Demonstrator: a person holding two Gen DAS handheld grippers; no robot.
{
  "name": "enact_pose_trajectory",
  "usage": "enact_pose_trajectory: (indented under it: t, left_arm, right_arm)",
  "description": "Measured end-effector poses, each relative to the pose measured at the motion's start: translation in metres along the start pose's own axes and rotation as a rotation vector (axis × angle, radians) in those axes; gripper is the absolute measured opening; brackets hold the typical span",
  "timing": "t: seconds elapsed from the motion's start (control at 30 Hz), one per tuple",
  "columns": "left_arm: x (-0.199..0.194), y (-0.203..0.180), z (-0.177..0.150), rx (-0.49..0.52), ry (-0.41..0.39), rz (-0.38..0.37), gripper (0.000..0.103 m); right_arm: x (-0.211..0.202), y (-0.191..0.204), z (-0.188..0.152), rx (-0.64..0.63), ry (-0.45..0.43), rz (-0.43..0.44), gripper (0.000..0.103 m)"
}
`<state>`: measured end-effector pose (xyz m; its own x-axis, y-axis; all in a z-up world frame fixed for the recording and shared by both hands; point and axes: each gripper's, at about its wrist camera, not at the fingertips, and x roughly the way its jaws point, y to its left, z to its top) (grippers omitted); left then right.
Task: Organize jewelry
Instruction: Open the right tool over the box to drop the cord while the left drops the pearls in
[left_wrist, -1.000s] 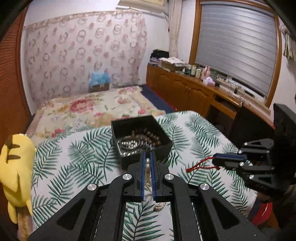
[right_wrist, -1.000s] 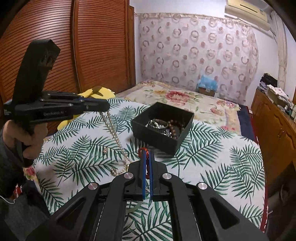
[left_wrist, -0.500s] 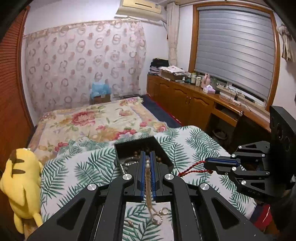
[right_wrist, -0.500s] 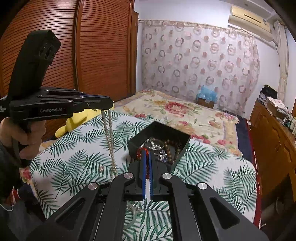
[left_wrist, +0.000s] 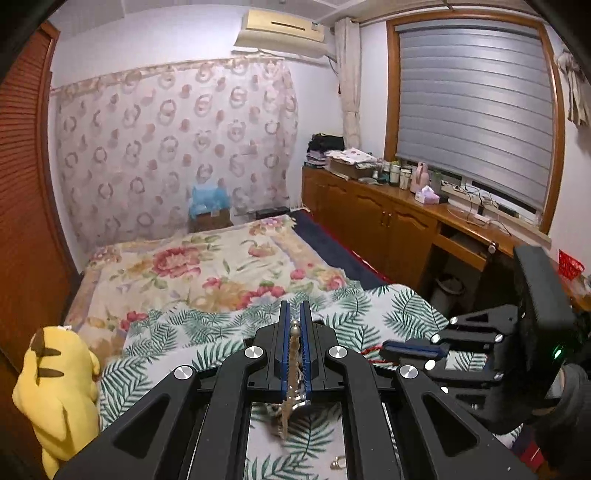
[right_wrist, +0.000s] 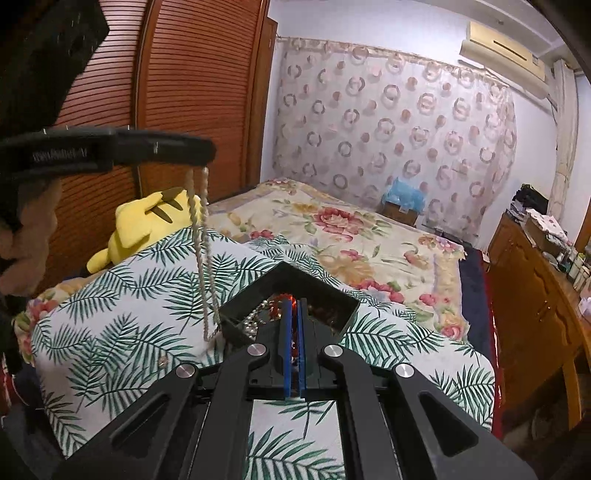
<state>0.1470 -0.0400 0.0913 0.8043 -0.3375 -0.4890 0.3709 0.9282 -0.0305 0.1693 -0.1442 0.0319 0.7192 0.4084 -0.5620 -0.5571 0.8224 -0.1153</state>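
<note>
My left gripper (left_wrist: 294, 308) is shut on a pearl necklace (left_wrist: 292, 369). In the right wrist view the left gripper (right_wrist: 205, 157) is raised high and the necklace (right_wrist: 201, 254) hangs down in a long loop, its end just left of the black jewelry box (right_wrist: 345, 306). My right gripper (right_wrist: 293, 304) is shut on a red cord bracelet (right_wrist: 286, 298) and holds it over the box, which holds beaded bracelets and a silver chain. The right gripper (left_wrist: 388, 349) also shows at the right of the left wrist view with the red cord (left_wrist: 371, 350).
The box stands on a palm-leaf cloth (right_wrist: 122, 332) over the bed. A yellow plush toy (left_wrist: 59, 387) lies at the left edge. A small ring (left_wrist: 338, 462) lies on the cloth near me. A floral bedspread (left_wrist: 192, 273) lies beyond and wooden cabinets (left_wrist: 388, 225) run along the right.
My left gripper has risen, lifting the pearl necklace off the cloth so it hangs free. My right gripper has moved forward with the red bracelet to over the box.
</note>
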Motion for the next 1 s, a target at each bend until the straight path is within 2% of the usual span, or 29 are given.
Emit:
enact_pose_trajectory:
  t: [0.2, 0.6, 1.0]
  left_arm:
    - [0.003, 0.001, 0.018, -0.001, -0.022, 0.013, 0.005]
    - [0.021, 0.001, 0.029, 0.004, -0.018, 0.027, 0.005]
    - [0.034, 0.013, 0.036, -0.005, -0.025, 0.039, 0.005]
  right_arm:
    - [0.023, -0.004, -0.001, 0.018, 0.027, 0.012, 0.003]
    - [0.074, -0.013, -0.021, 0.095, 0.113, 0.066, 0.004]
    - [0.085, -0.009, -0.030, 0.094, 0.119, 0.074, 0.005]
